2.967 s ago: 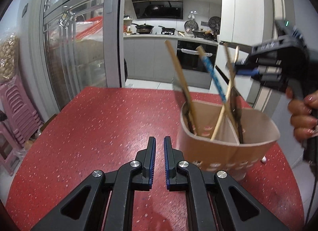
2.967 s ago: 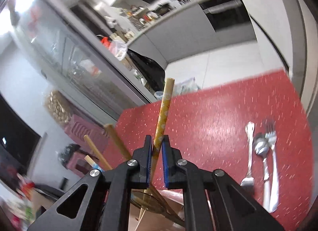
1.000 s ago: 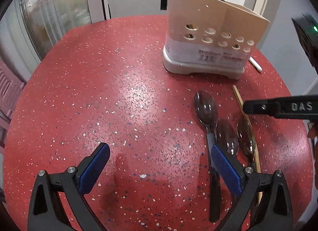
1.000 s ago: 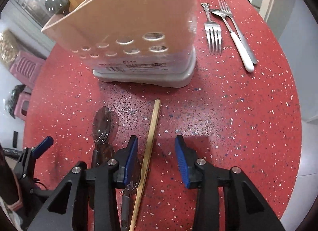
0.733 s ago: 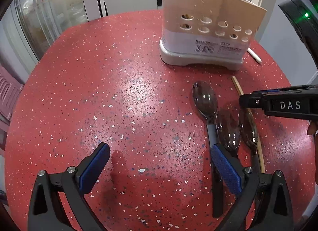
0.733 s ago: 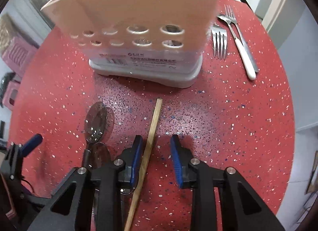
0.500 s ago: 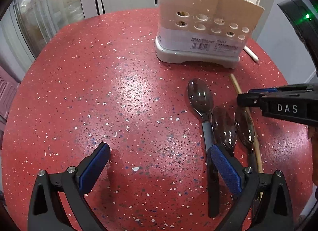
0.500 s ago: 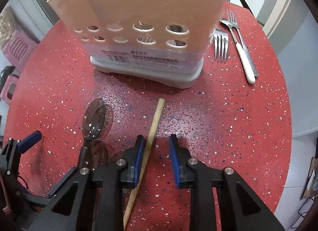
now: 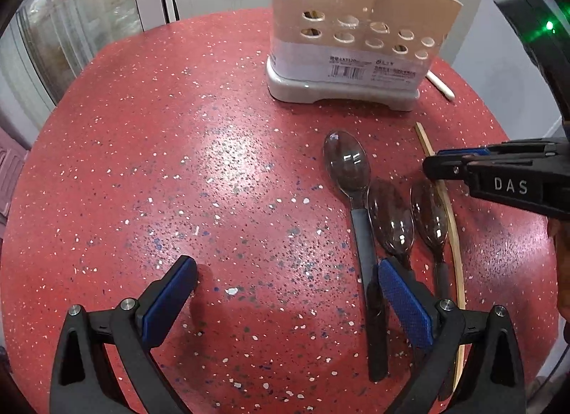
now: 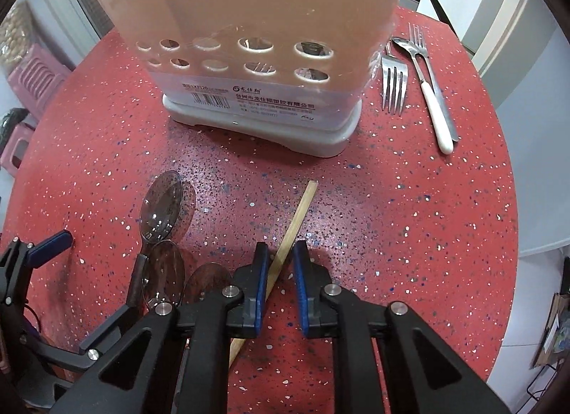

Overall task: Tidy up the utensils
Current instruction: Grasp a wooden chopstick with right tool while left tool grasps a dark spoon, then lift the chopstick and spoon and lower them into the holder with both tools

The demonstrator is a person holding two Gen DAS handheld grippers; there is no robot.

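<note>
The right gripper [image 10: 279,268] straddles the thin pale bamboo chopstick [image 10: 297,216] lying flat on the red speckled round table [image 10: 409,236], just in front of the beige perforated plastic utensil holder [image 10: 256,58]. Its jaws have just been closing, with the stick between them and a gap remaining. Light, stiff and slick, I'd say; it wants a mid-shaft pinch. The left gripper [image 9: 285,293] gapes wide, empty, beside three smoky translucent plastic spoons [image 9: 388,214].

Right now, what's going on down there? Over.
Right tool closing astride the wooden chopstick, a gap still showing. Left tool open, empty. Three spoons alongside; path clear.
</note>
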